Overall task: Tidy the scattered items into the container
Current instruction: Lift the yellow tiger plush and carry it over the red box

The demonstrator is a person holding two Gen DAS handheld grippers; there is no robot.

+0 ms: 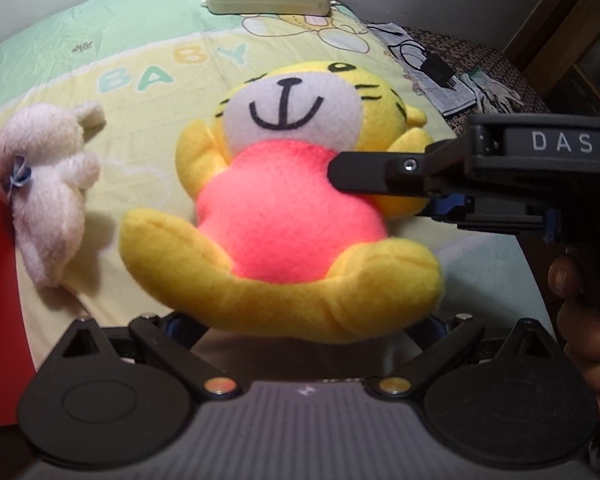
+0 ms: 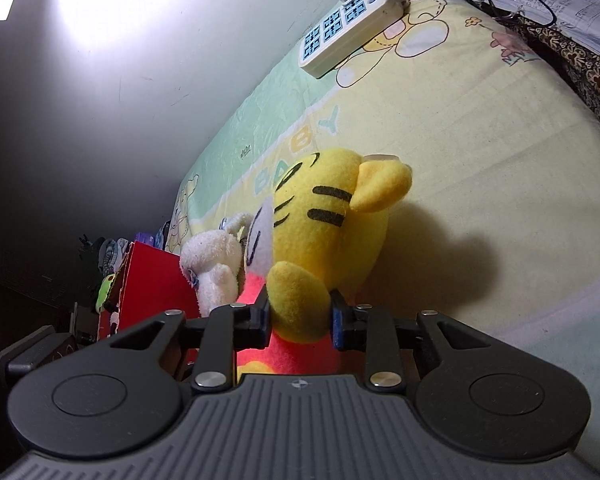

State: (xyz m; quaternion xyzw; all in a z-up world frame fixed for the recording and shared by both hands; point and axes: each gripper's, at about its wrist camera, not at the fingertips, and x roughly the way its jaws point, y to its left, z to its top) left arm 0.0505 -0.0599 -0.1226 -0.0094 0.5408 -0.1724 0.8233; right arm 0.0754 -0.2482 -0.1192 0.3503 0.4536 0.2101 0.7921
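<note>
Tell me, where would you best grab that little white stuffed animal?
Pinch the white plush across its narrow middle, coming from above. It lies flat on the sheet against the red box, so that flank is blocked; the soft body should squash between the fingers.

- My bed sheet (image 2: 480,152): pale yellow and green, printed "BABY", cartoon figures.
- Wall (image 2: 148,80) behind: plain, glare at upper left.
- Power strip (image 2: 350,24) lies by the wall.
- Dark patterned cloth (image 2: 572,60) beside, bearing papers (image 2: 580,8).
</note>
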